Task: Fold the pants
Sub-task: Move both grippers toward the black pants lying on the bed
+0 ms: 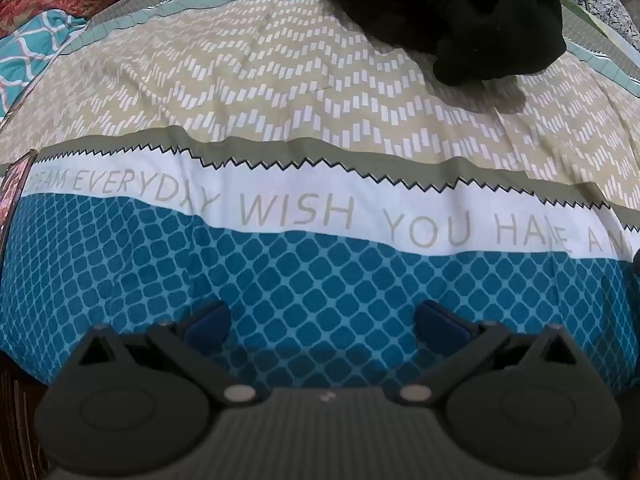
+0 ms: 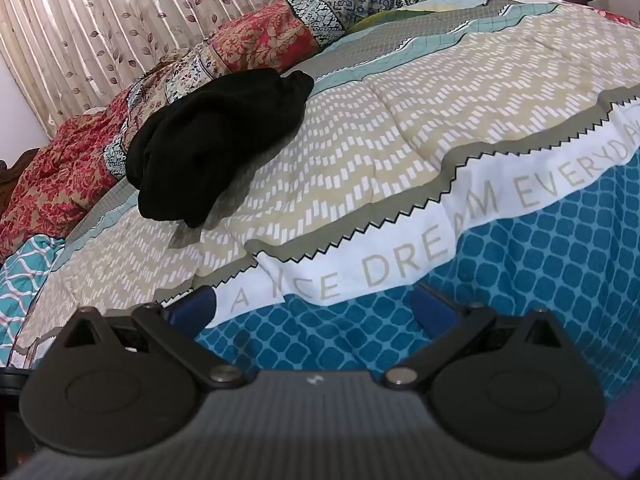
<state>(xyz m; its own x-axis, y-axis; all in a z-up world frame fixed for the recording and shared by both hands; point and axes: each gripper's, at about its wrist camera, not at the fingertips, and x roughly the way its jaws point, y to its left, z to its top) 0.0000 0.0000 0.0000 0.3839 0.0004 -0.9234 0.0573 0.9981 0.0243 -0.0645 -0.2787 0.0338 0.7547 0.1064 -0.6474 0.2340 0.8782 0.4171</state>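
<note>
**Both grippers wide open, pants still in a heap**

The left gripper point(image 1: 322, 322) hangs over the blue-checked near edge of the bedspread point(image 1: 280, 92), jaws spread wide with nothing between them. The right gripper point(image 2: 314, 308) is just as wide and empty. The black pants point(image 1: 452, 16) lie crumpled on the far side of the bed, well apart from both. Only the right wrist view shows the leaf-print curtain point(image 2: 100, 20) and the patterned quilts point(image 2: 256, 44) bunched beyond the pants point(image 2: 212, 136).
</note>
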